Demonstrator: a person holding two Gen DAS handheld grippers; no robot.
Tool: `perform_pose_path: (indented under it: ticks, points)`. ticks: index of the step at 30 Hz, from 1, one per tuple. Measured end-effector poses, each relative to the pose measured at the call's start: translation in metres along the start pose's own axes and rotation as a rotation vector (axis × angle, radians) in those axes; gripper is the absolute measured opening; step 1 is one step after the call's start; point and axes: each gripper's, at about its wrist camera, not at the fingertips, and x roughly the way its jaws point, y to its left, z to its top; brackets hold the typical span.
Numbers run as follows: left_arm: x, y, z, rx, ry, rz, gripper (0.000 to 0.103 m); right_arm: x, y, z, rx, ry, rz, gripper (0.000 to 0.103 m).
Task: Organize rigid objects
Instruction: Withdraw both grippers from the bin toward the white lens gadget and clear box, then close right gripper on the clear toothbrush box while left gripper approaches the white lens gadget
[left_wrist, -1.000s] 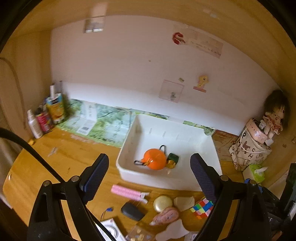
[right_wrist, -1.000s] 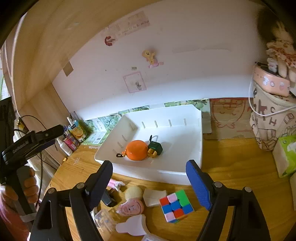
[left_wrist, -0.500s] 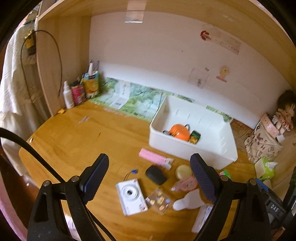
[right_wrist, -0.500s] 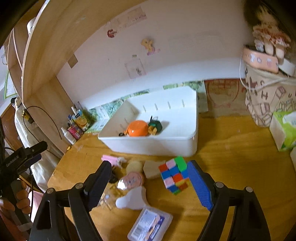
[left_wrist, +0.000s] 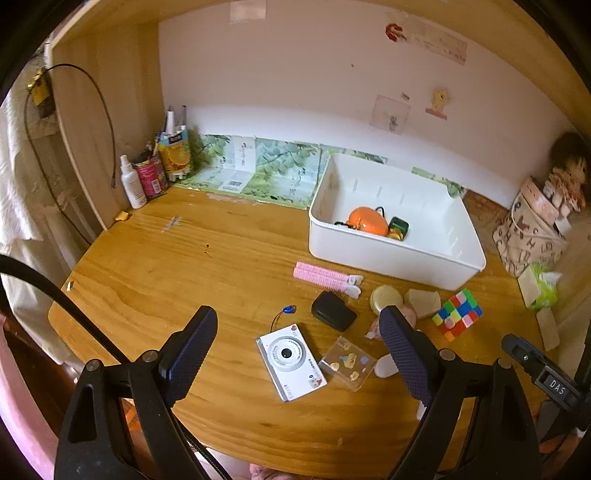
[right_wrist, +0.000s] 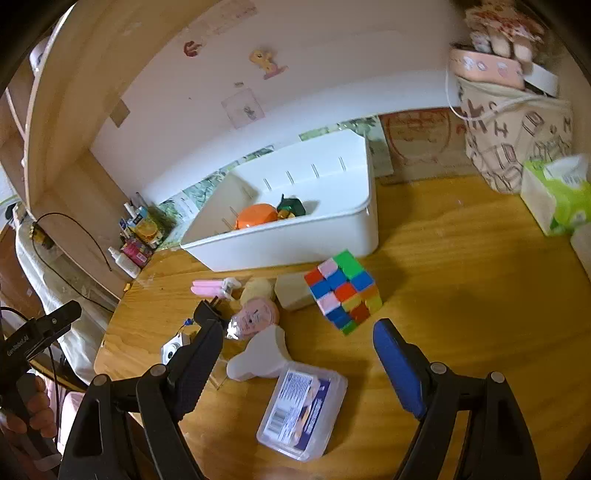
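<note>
A white bin (left_wrist: 391, 254) (right_wrist: 295, 240) stands on the wooden desk with an orange round thing (left_wrist: 367, 220) (right_wrist: 256, 215) and a small green object (left_wrist: 399, 227) inside. In front of it lie a pink clip (left_wrist: 321, 275), a black pouch (left_wrist: 332, 311), a white camera (left_wrist: 290, 360), a clear sticker case (left_wrist: 347, 362), a colour cube (left_wrist: 457, 314) (right_wrist: 343, 291) and a clear lidded box (right_wrist: 303, 413). My left gripper (left_wrist: 297, 350) hangs open above the camera. My right gripper (right_wrist: 295, 354) is open above the white scoop-shaped piece (right_wrist: 262, 356), empty.
Bottles and a juice carton (left_wrist: 173, 155) stand in the back left corner. A patterned bag (right_wrist: 513, 140) with a doll on top and a tissue pack (right_wrist: 557, 195) sit at the right. A person's hand (right_wrist: 26, 410) holds the other gripper's handle at the left edge.
Both grippers have pulled back from the bin and dipped toward the desk front. The camera, sticker case and lidded box have come into view. Both stayed open.
</note>
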Motion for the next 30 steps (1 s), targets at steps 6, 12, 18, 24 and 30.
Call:
perform_pose_path:
  ticks: [6, 12, 18, 24, 30]
  points:
    - [0.014, 0.011, 0.003, 0.104, 0.072, -0.058, 0.091, 0.001, 0.007, -0.019, 0.056, 0.005, -0.064, 0.084]
    - [0.031, 0.016, 0.004, 0.221, 0.158, -0.122, 0.092, 0.005, 0.013, -0.044, 0.172, -0.006, -0.132, 0.084]
    - [0.054, 0.015, 0.002, 0.316, 0.263, -0.186, 0.092, 0.012, 0.018, -0.065, 0.290, -0.018, -0.182, 0.084]
    - [0.088, 0.011, -0.009, 0.371, 0.415, -0.203, 0.092, 0.019, 0.025, -0.088, 0.369, -0.030, -0.240, 0.084]
    - [0.123, 0.015, -0.020, 0.346, 0.569, -0.215, 0.092, 0.026, 0.029, -0.109, 0.439, -0.049, -0.291, 0.084]
